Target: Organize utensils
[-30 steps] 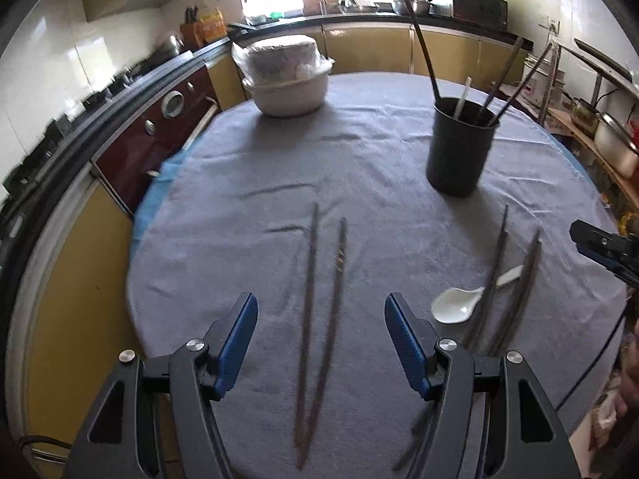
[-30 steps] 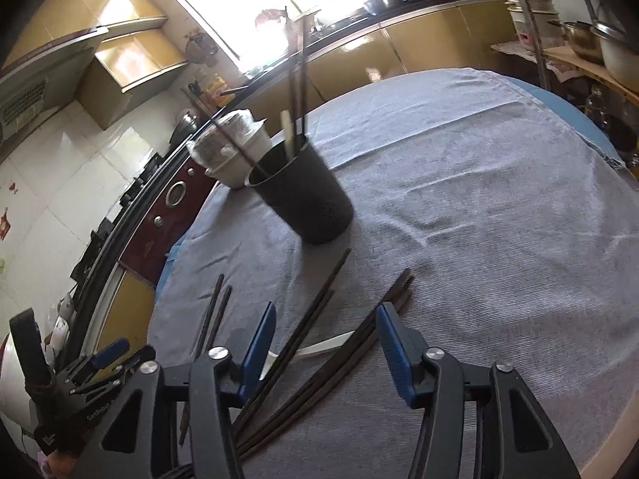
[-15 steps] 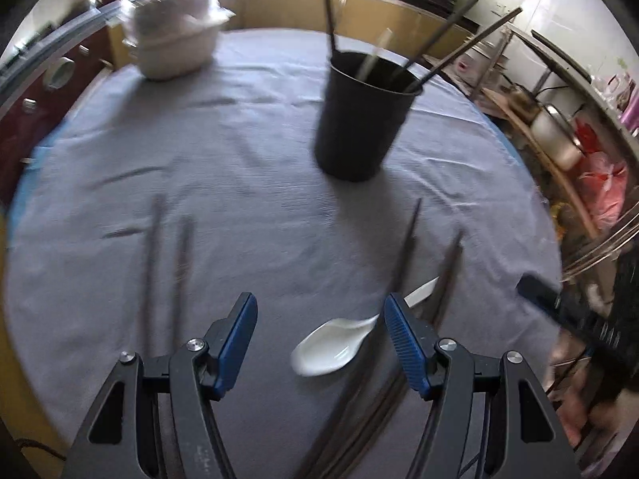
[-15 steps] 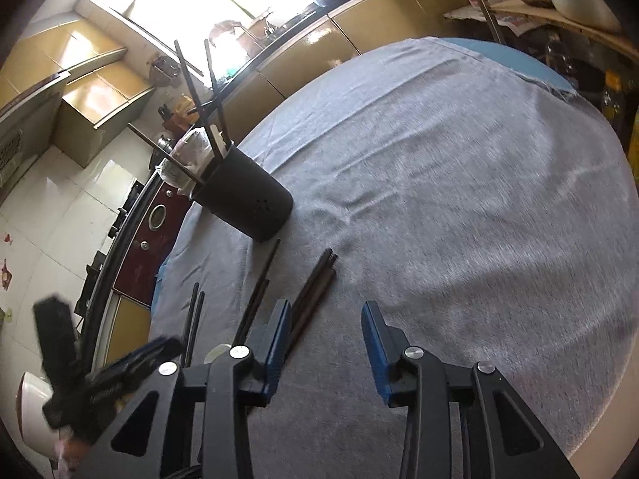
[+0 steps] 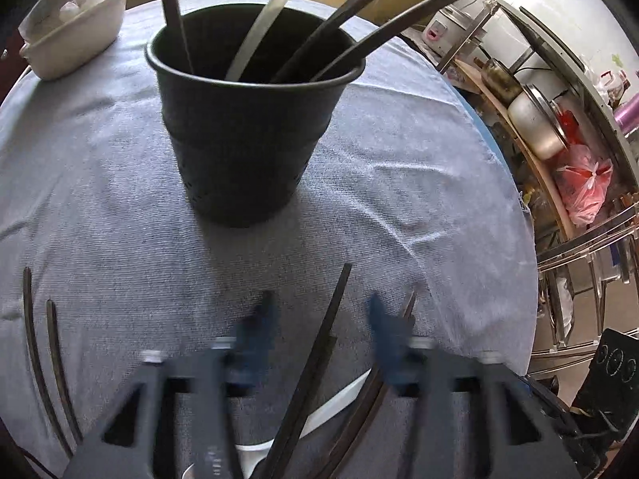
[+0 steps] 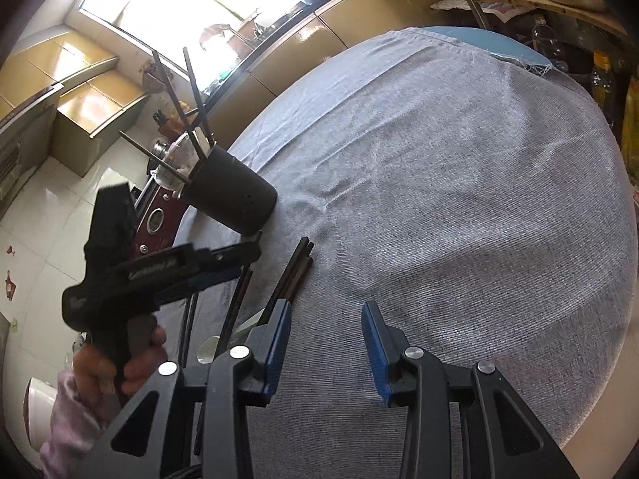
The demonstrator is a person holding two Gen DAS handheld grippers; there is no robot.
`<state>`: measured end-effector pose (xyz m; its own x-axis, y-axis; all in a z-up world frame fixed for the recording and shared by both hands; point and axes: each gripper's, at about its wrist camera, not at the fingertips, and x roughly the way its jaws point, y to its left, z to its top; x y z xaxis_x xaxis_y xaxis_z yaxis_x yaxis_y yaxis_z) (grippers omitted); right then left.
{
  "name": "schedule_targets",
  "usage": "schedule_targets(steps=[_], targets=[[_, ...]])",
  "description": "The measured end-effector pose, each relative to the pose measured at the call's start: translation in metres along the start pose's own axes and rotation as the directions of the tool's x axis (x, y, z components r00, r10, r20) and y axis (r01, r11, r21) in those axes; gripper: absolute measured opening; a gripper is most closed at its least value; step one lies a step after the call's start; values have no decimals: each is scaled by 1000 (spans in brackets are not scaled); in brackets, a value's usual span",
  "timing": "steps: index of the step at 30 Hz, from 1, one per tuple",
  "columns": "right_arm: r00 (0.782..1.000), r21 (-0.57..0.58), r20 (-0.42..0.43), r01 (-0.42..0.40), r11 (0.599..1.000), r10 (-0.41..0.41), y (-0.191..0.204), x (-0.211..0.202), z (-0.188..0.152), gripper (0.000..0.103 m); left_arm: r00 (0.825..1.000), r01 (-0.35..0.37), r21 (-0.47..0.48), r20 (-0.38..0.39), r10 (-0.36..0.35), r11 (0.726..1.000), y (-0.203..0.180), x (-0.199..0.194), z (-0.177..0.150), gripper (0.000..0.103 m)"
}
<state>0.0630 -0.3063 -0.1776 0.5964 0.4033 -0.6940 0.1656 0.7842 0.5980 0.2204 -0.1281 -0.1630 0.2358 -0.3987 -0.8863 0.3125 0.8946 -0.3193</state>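
A chopstick (image 5: pixel 319 359) is framed lengthwise between the spread jaws of the left hand-held gripper (image 5: pixel 319 319), the nearer one, pointing ahead toward the cup (image 5: pixel 247 127).

A home kitchen, lived in and a bit crowded. Yellow cabinets (image 6: pixel 303 52) run under a dark counter along the far wall, with a tap (image 6: pixel 229 36) in front of a bright window (image 6: pixel 191 4). More yellow cupboards (image 6: pixel 80 92) hang on a white-tiled wall (image 6: pixel 28 215), and a red oven (image 6: pixel 153 221) sits below. To one side a wooden rack (image 5: pixel 535 147) holds steel pots (image 5: pixel 533 119), a rice cooker (image 5: pixel 439 32) and a red plastic bag (image 5: pixel 585 183). In the middle stands a round bench (image 6: pixel 459 167) under grey cloth, carrying a black holder (image 5: pixel 243 127) of chopsticks and a lidded white dish (image 5: pixel 76 28).
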Motion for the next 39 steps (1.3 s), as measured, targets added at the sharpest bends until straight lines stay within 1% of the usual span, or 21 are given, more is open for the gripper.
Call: schedule_targets(steps=[1,2,3,5,9,12,16,19,20,24,26,28,30,33,35,37,38,39], targets=[[1000,4,0,3,1000,-3,0,1,0,39,1000,-2,1,2,2,1000,1,0,0,12],[1000,5,1,5,1000,-5,0,1,1,39,1000,-9,10,13,8,1000,1,-1,-2,11],[1000,4,-1,5,1000,-5,1,1,2,39,999,-27,21,39,26,999,2,-4,-4,10],[1000,-4,-3,4,1000,-4,5,2,2,39,997,-37,22,75,35,999,6,-12,-5,10],[1000,-27,-15,-2,1000,2,19,7,3,39,990,-29,-18,136,31,999,28,-35,-7,9],[1000,-53,-24,-16,998,15,31,9,3,39,982,-12,-74,187,25,997,48,-57,-7,8],[996,-58,-61,-61,996,57,54,20,6,39,962,14,-131,272,22,991,70,-92,-15,7],[992,-70,-84,-103,992,97,73,30,10,40,945,33,-147,327,17,989,78,-116,-24,7],[991,-77,-89,-104,992,97,77,35,12,40,938,33,-146,347,20,989,79,-126,-28,7],[987,-59,-135,-96,994,87,89,57,17,40,918,44,-138,395,14,989,80,-149,-44,7],[986,-24,-156,-68,997,64,88,69,19,40,909,48,-131,417,11,990,78,-157,-50,7],[981,3,-182,-64,998,63,87,79,20,40,899,53,-124,438,7,991,75,-164,-57,7],[978,28,-204,-33,999,38,84,90,20,40,892,53,-119,451,7,992,73,-168,-61,7],[974,47,-225,-23,999,33,82,101,21,40,884,60,-111,467,-1,992,72,-175,-66,7],[970,59,-244,16,998,-1,81,113,20,39,879,63,-108,476,-4,992,72,-179,-70,7],[968,72,-250,12,997,6,80,119,20,28,878,59,-105,479,-2,993,73,-181,-73,7],[967,69,-254,14,997,4,81,122,19,20,878,55,-106,478,2,993,73,-181,-74,7],[968,63,-253,19,998,-3,82,124,19,9,879,53,-108,477,5,993,74,-181,-76,7]])
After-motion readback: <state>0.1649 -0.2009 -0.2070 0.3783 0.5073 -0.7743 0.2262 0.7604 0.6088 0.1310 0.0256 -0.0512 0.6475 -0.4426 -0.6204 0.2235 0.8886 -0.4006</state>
